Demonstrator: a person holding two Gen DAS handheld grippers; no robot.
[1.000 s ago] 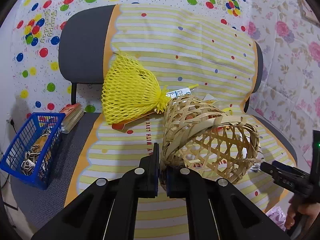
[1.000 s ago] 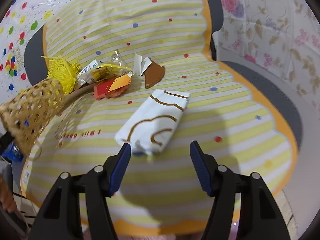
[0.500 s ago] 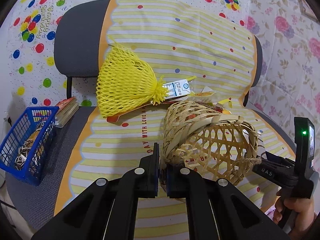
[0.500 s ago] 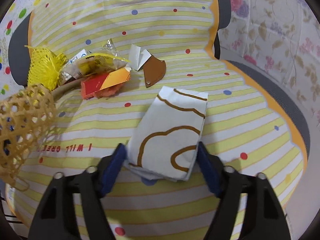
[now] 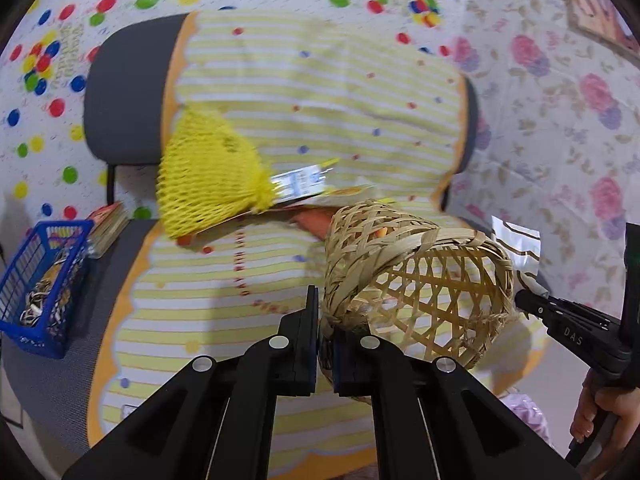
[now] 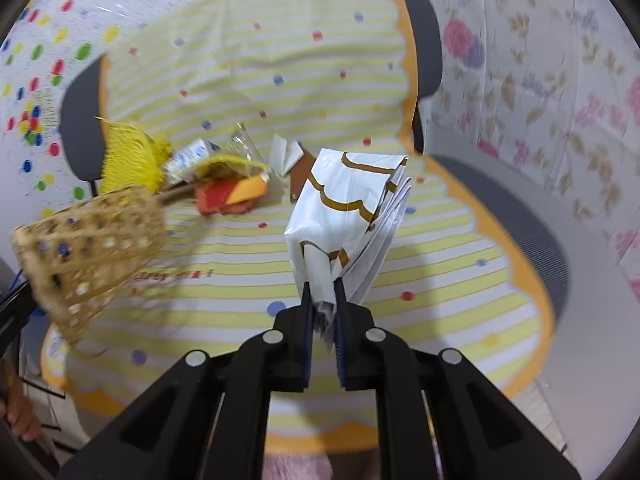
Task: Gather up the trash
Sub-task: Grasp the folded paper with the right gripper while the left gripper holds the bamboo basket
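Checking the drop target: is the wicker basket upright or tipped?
Tipped. The left gripper is shut on the wicker basket at its rim, and its mouth faces sideways toward the white wrapper pinched by the closing right gripper.

Both cams ride on the handheld grippers, looking forward and down along the fingers at the striped chair cover (image 5: 360, 92). The left one sits close behind the wicker basket (image 5: 420, 280), which fills its centre, with the other gripper's body at 4 o'clock. The right one looks from the other side, with the white bag (image 6: 344, 208) right up close and the same basket (image 6: 88, 248) at 9 o'clock. Both also catch the yellow net (image 5: 208, 176) and the chair back.
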